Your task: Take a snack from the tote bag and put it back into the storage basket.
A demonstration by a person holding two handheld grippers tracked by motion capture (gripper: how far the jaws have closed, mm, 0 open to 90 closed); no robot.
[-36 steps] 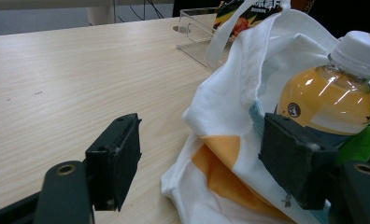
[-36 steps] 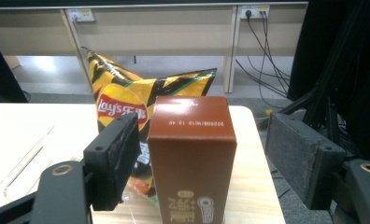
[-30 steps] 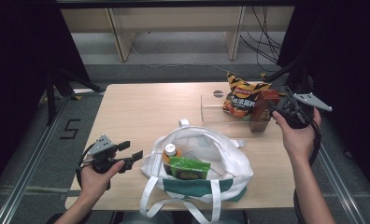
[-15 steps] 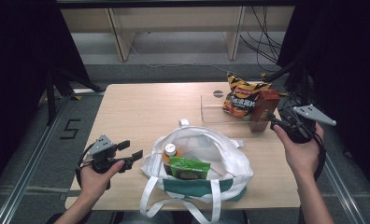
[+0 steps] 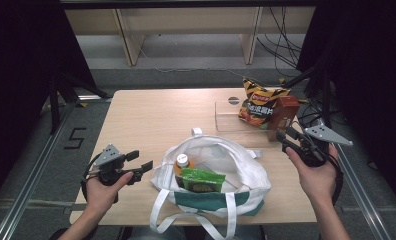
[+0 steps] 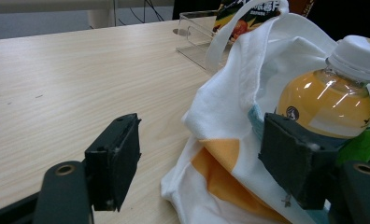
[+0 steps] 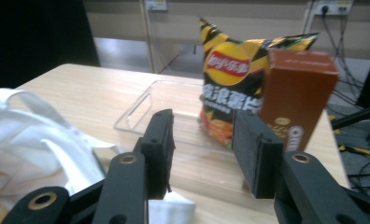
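A white tote bag (image 5: 236,172) lies open on the table's near side, with an orange juice bottle (image 5: 182,162) and a green packet (image 5: 202,181) inside. My left gripper (image 5: 141,165) rests at the bag's left edge, open. In the left gripper view the bag's cloth (image 6: 230,154) and the bottle (image 6: 328,98) sit just ahead of its jaws. My right gripper (image 5: 283,136) is held off the table's right side, pointing at a brown box (image 5: 284,112) and a chip bag (image 5: 258,102). Its jaws have just been closing, and nothing is between them in the right gripper view (image 7: 202,154).
A clear plastic tray (image 5: 228,117) sits at the back right; the chip bag (image 7: 234,79) and brown box (image 7: 297,93) stand at its right end. The table's right edge (image 5: 311,200) runs by my right hand. Cables lie on the floor beyond.
My right gripper has drawn back from the brown box toward the near side, and its jaws have narrowed. The left gripper and the bag have not moved.
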